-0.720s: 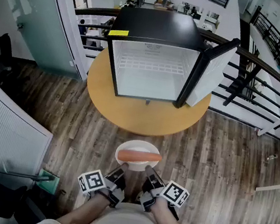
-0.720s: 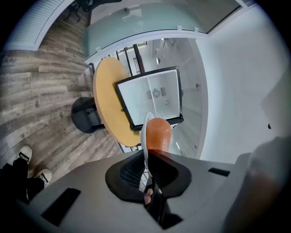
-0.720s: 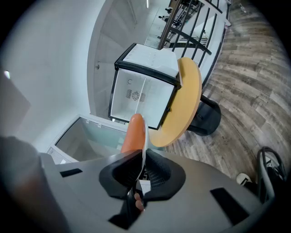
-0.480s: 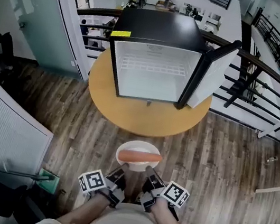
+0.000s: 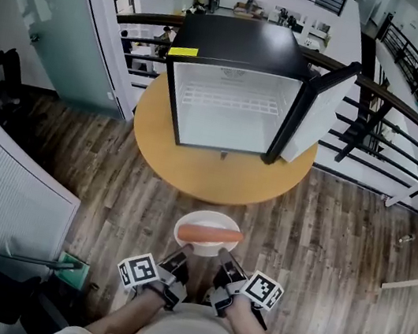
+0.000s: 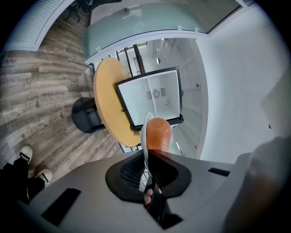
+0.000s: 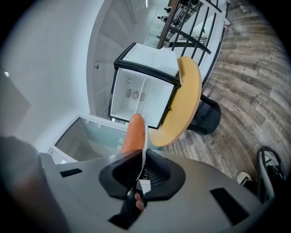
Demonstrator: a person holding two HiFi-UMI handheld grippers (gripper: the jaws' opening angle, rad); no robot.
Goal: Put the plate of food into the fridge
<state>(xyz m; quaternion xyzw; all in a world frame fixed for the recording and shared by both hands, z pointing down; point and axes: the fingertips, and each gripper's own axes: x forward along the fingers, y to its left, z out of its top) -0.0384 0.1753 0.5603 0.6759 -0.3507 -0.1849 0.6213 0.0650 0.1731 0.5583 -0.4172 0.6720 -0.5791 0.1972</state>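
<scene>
Ok so, biggest thing first: it's all dark wood-plank floor [image 5: 327, 223] down here, and sitting on it is a round tan table [image 5: 192, 171] (one black pedestal foot, you can see it from the gripper views). A black mini fridge [image 5: 238, 47] sits on the table, pushed toward the far edge, so there's a bare crescent of tabletop along the near edge. Its door [image 5: 315, 109] is swung wide open to the right. Inside it's white, with a wire shelf up near the top.

The plate [image 5: 194, 217] isn't on the table. It's held in the air over the floor, just short of the table's near edge, roughly lined up with the fridge opening. It's a small white plate, about level, with one long orange-red sausage-shaped piece of food [image 5: 209, 235] lying sideways across it.

Both tongs are on it. The left gripper [image 5: 179, 258] has its jaws pinched on the plate's near rim, left of centre, and its own view shows the thin white edge sandwiched right between the black pads. The right gripper [image 5: 222, 262] is the same deal on the near rim right of centre, jaws clamped tight on the edge. The two sit close side by side, each with its marker cube (left [image 5: 135, 271], right [image 5: 262, 288]) angled outward.
</scene>
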